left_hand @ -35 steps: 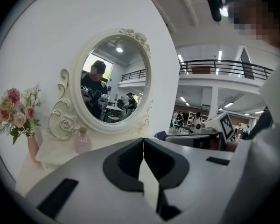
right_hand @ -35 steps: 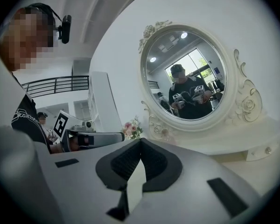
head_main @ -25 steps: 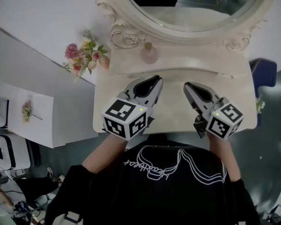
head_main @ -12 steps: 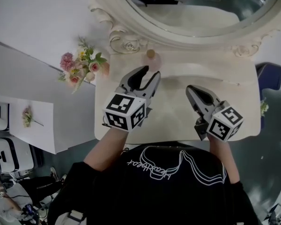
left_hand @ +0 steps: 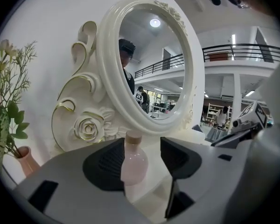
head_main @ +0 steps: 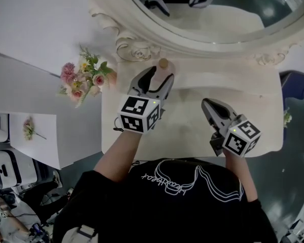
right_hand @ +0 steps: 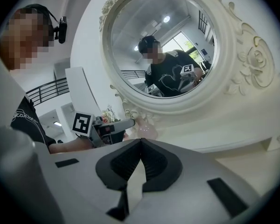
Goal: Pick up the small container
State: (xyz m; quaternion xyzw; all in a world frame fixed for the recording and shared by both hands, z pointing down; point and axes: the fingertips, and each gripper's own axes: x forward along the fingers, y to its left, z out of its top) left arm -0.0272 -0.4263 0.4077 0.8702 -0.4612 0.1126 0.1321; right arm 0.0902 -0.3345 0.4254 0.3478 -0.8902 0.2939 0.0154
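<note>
The small container is a pink round bottle (head_main: pixel 164 71) with a tan cap, standing on the raised back ledge of the white vanity table (head_main: pixel 192 130), just below the mirror. My left gripper (head_main: pixel 160 76) reaches up to it. Its jaws have just been opening and now stand wide apart, with the bottle (left_hand: pixel 134 164) upright between them, close to the left pad (left_hand: pixel 107 164). No pad presses on it. My right gripper (head_main: pixel 209 104) hovers over the table's right half, shut and empty; in its own view the right gripper (right_hand: pixel 140 143) has its pads together.
An ornate white oval mirror (head_main: pixel 142 29) rises right behind the bottle. A vase of pink flowers (head_main: pixel 83 77) stands at the table's left back corner, left of the left gripper. A blue chair (head_main: pixel 293 85) is beyond the right edge.
My left gripper has moved forward to the back ledge and spread its jaws, so the bottle now stands between them. The right gripper has drifted slightly toward the table's front right.
</note>
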